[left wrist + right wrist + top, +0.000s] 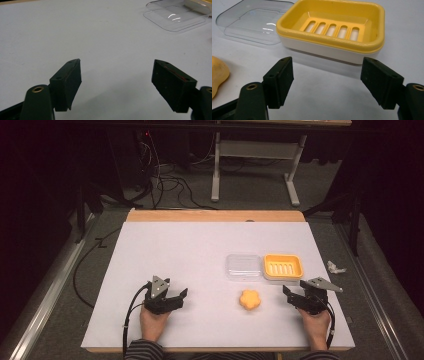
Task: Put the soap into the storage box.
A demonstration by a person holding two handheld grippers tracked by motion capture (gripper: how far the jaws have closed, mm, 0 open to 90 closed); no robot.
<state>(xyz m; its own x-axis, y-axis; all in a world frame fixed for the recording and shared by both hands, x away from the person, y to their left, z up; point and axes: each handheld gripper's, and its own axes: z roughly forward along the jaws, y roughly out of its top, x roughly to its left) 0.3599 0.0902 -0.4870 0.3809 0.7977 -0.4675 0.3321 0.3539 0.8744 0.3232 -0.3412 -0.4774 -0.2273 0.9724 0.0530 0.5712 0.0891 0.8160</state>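
Note:
A yellow soap dish [283,266] with a slotted insert stands right of centre on the white table; it appears close up in the right gripper view [332,28]. A clear plastic lid [243,266] lies upside down against its left side, also seen at the top right of the left gripper view [175,17] and at the top left of the right gripper view [252,21]. An orange flower-shaped soap [250,300] lies in front of them, its edge showing at the left of the right gripper view [218,75]. My right gripper [327,82] is open just before the dish. My left gripper [117,82] is open over bare table.
The white table cover [175,255] ends at a wooden far edge. A crumpled white scrap [336,267] lies on the floor off the right side. Cables and a desk frame stand on the dark floor beyond.

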